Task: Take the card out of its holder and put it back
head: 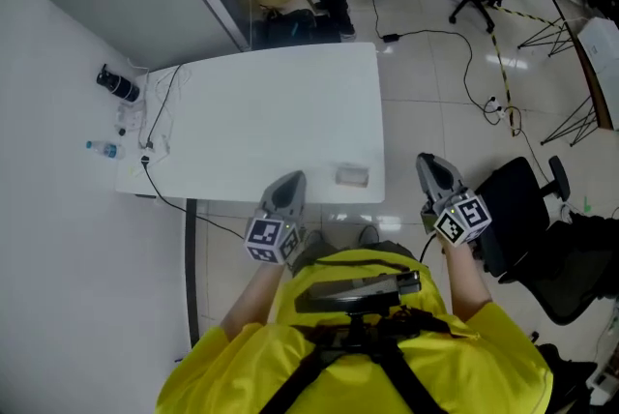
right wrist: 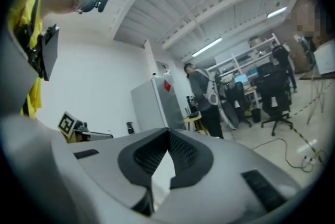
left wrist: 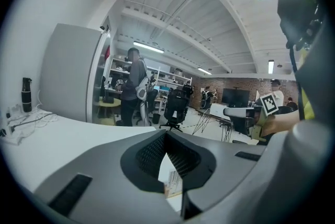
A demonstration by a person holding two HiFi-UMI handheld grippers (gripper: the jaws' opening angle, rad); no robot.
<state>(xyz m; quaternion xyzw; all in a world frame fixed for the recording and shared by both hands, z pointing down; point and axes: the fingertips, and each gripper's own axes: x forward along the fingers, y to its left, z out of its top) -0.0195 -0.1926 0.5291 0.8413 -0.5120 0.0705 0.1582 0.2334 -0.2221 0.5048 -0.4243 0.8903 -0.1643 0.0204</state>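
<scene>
Two grey hand-held grippers carrying black-and-white square-marker cubes: left gripper [head: 288, 182] pressed together and empty at the white rectangular table's [head: 242, 112] near edge, small pale rectangular card holder [head: 352, 176] flat just beside it, print unreadable, right gripper [head: 433, 166] closing on nothing, jaws meeting, past the table's right edge.

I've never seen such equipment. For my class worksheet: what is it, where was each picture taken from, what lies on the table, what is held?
A person holds two hand tools: the left gripper and right gripper. One picture comes from a head camera looking down; the other two from cameras riding on each gripper, looking along its jaws. Both grippers are shut and empty. On the white table lie a card holder near the front edge and cables.
</scene>
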